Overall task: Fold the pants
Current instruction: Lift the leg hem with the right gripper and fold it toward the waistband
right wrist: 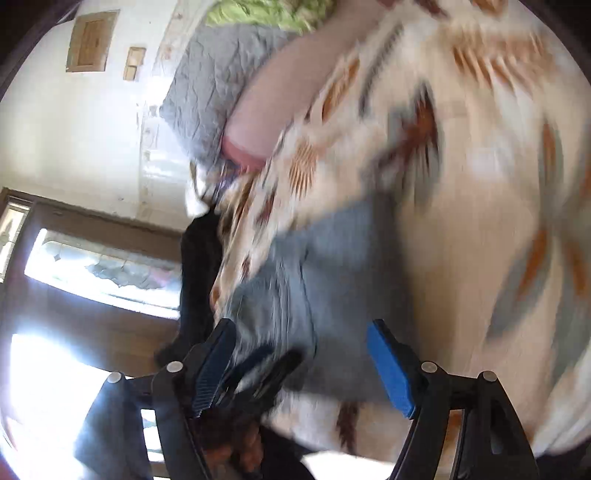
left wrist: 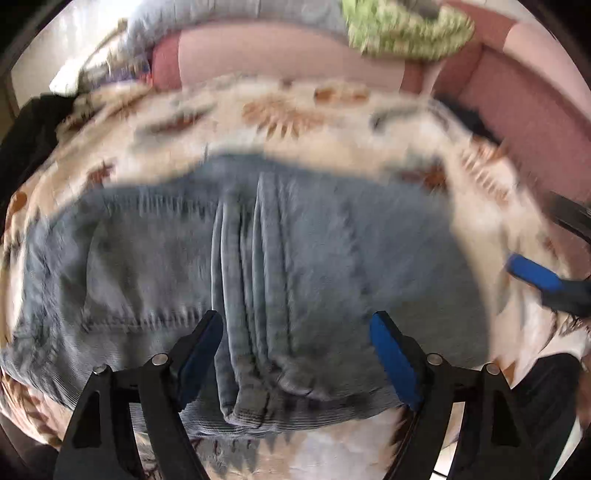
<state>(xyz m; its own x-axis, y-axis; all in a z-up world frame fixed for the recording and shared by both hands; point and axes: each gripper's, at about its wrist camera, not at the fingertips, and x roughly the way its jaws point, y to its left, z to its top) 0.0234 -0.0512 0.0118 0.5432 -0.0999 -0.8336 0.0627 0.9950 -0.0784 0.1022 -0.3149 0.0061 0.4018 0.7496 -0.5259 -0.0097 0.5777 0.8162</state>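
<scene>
Lying in a compact blue-grey bundle on the patterned blanket [left wrist: 332, 110], the pants [left wrist: 258, 258] are looking mostly folded to me: I am seeing stacked layers with ridges running down the middle and a hem or waistband edge nearest my left gripper [left wrist: 295, 354]. I am judging that little is left beyond a last fold or some smoothing, though the blur is keeping me from counting layers. My left gripper is hovering just over the near edge with its jaws spread wide, holding nothing. My right gripper [right wrist: 301, 354] is also standing wide and empty, tilted off to the side of the bundle, with the pants' edge near its left finger. I am seeing blanket all around the pants, so there is room to slide or flip them. Farther out, a pink sofa back [left wrist: 288, 55] is bounding the far side, with a green cloth [left wrist: 406, 29] and grey cloth [right wrist: 214, 85] piled there.
</scene>
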